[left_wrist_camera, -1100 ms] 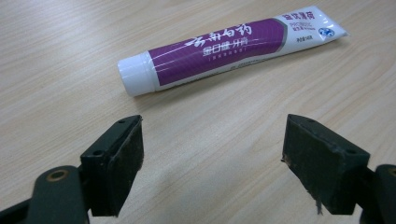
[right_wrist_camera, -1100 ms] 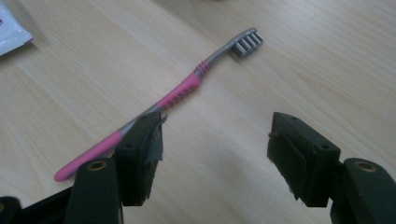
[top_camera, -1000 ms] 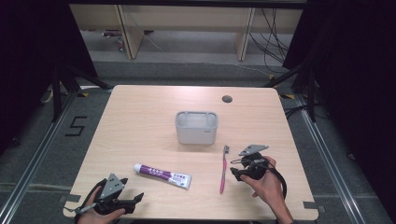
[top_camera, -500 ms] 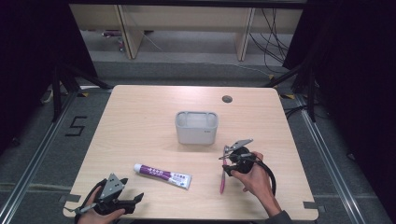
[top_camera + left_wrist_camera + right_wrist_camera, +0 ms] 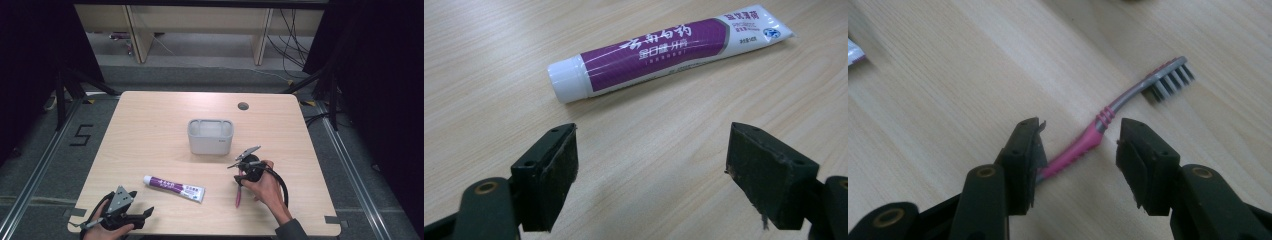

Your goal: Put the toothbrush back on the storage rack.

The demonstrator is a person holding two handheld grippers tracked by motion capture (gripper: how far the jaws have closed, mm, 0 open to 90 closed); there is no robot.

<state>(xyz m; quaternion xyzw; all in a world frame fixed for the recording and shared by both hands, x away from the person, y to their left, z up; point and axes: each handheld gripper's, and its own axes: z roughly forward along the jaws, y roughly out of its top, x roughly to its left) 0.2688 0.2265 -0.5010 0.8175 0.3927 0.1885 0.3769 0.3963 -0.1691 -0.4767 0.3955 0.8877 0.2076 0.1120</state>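
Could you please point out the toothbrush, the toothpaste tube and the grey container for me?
toothbrush (image 5: pixel 1083 147): right gripper view, on the pink handle between the open jaws.
toothpaste tube (image 5: pixel 659 50): left gripper view, on the purple printed body.
grey container (image 5: pixel 210 143): high view, on its front wall.

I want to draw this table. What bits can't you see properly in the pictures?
- Toothbrush handle end: right gripper view, hidden behind the right gripper.
- Toothpaste tube small print: left gripper view, blurred.
- Inside of the white container: high view, too small to tell what it holds.
- Left gripper jaws: high view, dark, tiny.
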